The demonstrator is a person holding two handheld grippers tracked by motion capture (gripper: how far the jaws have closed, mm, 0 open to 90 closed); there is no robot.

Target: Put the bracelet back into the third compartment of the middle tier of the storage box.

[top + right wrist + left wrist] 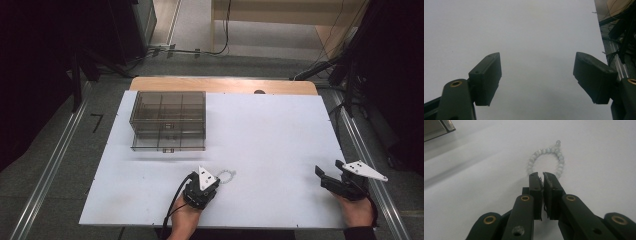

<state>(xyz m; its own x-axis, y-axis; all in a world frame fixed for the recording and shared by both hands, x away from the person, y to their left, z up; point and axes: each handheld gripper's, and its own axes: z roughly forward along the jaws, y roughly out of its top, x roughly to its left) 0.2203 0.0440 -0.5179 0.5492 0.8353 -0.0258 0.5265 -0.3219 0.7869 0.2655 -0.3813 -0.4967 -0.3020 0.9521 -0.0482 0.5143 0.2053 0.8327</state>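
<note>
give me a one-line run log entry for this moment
left gripper: shut on bead bracelet | right gripper: open, holding nothing | drawer box: far left of table

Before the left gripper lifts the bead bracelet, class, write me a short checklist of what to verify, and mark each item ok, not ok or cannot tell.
1. Left gripper jaws closed at the near edge of the bead bracelet: ok.
2. Beads actually pinched between the pads: cannot tell, the jaw tips hide the contact.
3. Rest of the bracelet lies flat on the white table, free of snags: ok.
4. Right gripper open, holding nothing, away from the bracelet: ok.
5. Clear drawer box stands apart from the bracelet, so the lift path is free: ok.
6. A drawer open to receive it: cannot tell.
</note>
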